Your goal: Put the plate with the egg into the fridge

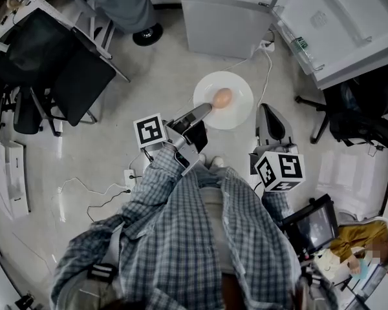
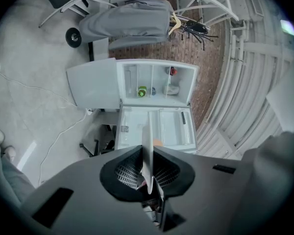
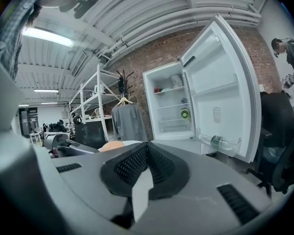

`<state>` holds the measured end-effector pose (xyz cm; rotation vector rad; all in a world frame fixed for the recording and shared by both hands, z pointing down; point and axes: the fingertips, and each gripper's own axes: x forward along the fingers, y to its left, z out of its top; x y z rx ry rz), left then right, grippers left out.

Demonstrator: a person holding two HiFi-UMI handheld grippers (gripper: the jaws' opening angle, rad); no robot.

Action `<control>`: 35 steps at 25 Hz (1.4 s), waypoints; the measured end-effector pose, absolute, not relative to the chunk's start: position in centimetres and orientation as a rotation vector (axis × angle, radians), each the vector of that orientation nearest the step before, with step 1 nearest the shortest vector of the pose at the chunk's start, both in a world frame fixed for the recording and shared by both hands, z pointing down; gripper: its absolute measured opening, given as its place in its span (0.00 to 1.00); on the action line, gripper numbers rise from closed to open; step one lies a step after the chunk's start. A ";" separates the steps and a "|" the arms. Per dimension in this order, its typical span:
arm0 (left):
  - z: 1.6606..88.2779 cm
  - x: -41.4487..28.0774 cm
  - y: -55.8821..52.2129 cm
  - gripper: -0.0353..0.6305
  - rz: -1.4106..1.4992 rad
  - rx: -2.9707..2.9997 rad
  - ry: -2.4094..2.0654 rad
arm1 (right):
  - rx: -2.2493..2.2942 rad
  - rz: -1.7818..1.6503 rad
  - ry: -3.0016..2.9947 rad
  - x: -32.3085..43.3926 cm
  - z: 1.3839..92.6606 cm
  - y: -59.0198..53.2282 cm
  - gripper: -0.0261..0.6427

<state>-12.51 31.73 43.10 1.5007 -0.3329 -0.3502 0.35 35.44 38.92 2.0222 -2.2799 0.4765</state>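
Head view: about midway, with the round white ceramic plate (image 1: 238, 113) and its brown egg (image 1: 222, 97) pinched at the rim by the left hand-held gripper (image 1: 204, 110), held above the floor short of the open white fridge (image 1: 226, 21), the right hand-held gripper (image 1: 268, 118) just beside. Left gripper view: adds the plate edge-on between the jaws and part-filled shelves (image 2: 154, 96) ahead. Right gripper view: alone shows those jaws pressed together on nothing, plus a clear bottle (image 3: 216, 142) in the door.
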 end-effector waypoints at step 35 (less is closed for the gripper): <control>42.6 -17.5 31.5 0.11 -0.315 1.546 -0.277 | 2.056 0.464 -2.221 -4.9 39.0 37.0 0.05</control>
